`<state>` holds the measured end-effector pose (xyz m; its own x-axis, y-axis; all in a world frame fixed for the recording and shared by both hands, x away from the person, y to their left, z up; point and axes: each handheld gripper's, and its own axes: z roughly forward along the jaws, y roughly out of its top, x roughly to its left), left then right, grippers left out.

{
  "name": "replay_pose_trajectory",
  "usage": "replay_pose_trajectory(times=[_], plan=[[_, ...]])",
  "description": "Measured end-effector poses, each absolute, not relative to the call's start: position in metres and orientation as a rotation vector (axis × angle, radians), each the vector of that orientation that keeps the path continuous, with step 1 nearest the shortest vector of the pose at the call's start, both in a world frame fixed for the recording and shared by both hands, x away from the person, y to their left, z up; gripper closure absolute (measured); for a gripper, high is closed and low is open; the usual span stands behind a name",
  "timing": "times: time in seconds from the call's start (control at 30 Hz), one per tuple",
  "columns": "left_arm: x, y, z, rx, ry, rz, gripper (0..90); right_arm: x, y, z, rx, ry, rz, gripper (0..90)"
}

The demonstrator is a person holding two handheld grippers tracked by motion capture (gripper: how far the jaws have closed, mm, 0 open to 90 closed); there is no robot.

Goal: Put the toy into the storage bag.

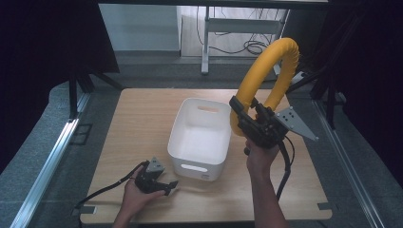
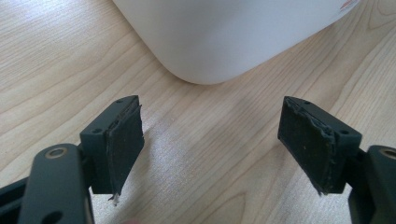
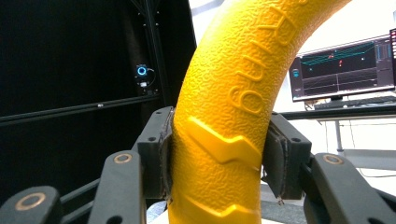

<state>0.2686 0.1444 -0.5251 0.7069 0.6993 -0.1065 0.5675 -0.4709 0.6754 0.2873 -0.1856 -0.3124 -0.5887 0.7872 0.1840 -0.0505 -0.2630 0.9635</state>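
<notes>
Now the right gripper (image 1: 243,124) holds the yellow ring (image 1: 269,78) tightly between its jaws, lifted above the table (image 1: 142,123) beside the white bin (image 1: 199,137). The left gripper (image 1: 167,186) rests low near the bin, jaws wide apart and empty.

Raised lettering on yellow ring (image 3: 224,112), right gripper view: partial word, letters resembling "g u i k" running up along curve toward 1 o'clock, upper end cut off by frame edge; whole word not readable. Monitor (image 3: 343,67) at 3 o'clock: coloured graph traces, text too small to read. White bin (image 2: 224,32): reddish mark at 1 o'clock corner, illegible.
</notes>
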Motion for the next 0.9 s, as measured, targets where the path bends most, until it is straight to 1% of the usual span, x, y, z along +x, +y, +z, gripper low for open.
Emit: replay_pose_trajectory(times=[0.9], plan=[[0.269, 0.144, -0.526, 2.209, 0.960, 0.228, 22.2, 0.301, -0.147, -0.308, 0.899, 1.468, 1.956, 49.7]])
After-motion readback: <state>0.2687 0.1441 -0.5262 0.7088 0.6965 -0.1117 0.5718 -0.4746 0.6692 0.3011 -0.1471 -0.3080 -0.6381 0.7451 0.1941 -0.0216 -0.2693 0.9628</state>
